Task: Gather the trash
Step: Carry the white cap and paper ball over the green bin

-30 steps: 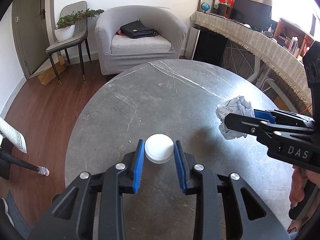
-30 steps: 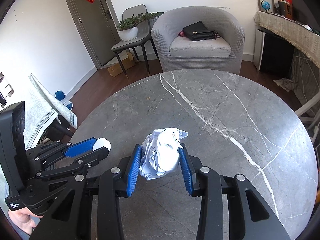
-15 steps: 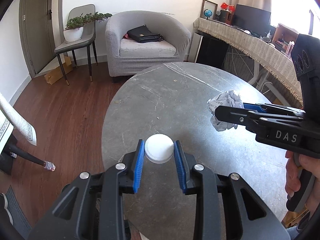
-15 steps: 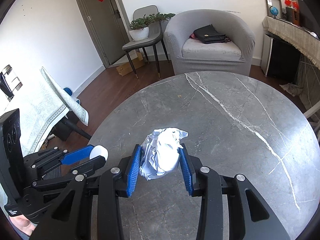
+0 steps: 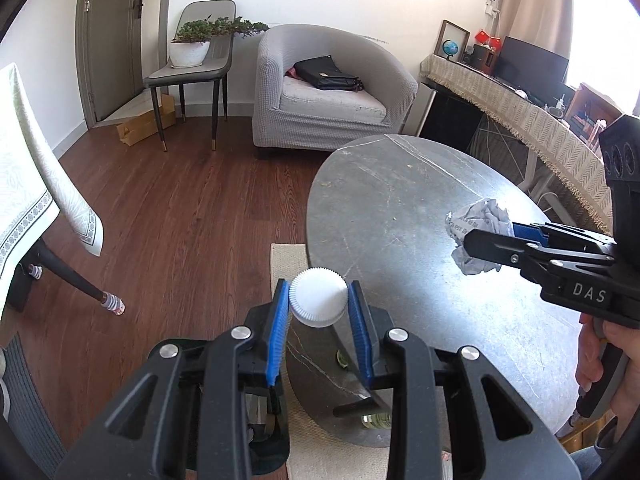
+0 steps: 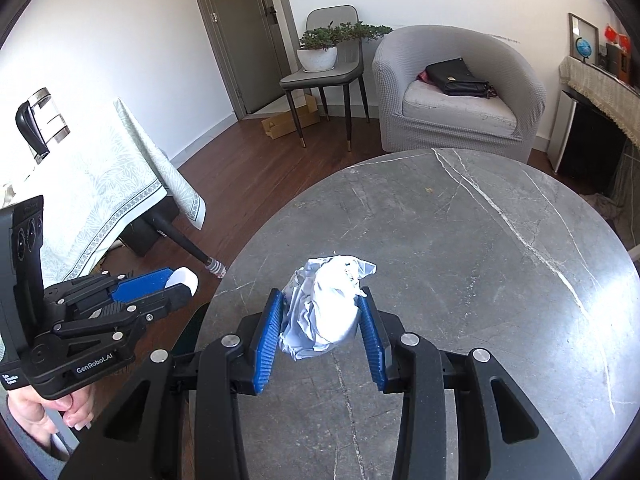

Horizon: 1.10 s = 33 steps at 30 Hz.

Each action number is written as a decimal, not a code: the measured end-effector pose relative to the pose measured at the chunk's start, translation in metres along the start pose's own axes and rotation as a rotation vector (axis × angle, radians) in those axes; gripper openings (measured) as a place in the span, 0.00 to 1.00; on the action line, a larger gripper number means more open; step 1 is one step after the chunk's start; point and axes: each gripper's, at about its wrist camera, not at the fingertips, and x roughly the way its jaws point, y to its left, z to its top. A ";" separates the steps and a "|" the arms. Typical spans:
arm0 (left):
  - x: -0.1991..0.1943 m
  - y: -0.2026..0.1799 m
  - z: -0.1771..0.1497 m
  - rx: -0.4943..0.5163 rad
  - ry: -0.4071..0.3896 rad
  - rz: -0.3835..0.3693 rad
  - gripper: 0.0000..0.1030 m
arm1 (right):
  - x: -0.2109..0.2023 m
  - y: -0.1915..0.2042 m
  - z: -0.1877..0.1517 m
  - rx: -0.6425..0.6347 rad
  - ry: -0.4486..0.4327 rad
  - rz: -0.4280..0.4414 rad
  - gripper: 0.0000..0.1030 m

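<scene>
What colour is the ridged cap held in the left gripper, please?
White; the cap shows best in the left wrist view, between the left gripper's blue pads.

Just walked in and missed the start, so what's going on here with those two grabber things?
A person is clearing trash with a handheld gripper in each hand. The left gripper has its jaws clamped on a white ribbed cap, held at the edge of the grey marble table. The right gripper holds a crumpled paper wad above the tabletop. No bin is in view.
</scene>
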 end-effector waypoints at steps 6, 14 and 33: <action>0.002 0.031 -0.013 -0.050 0.029 0.041 0.31 | -0.006 0.029 0.006 -0.062 -0.016 0.029 0.37; 0.016 0.071 -0.032 -0.100 0.095 0.090 0.31 | 0.007 0.071 0.011 -0.108 -0.005 0.098 0.37; 0.070 0.161 -0.104 -0.169 0.388 0.164 0.31 | 0.087 0.153 0.005 -0.194 0.114 0.154 0.37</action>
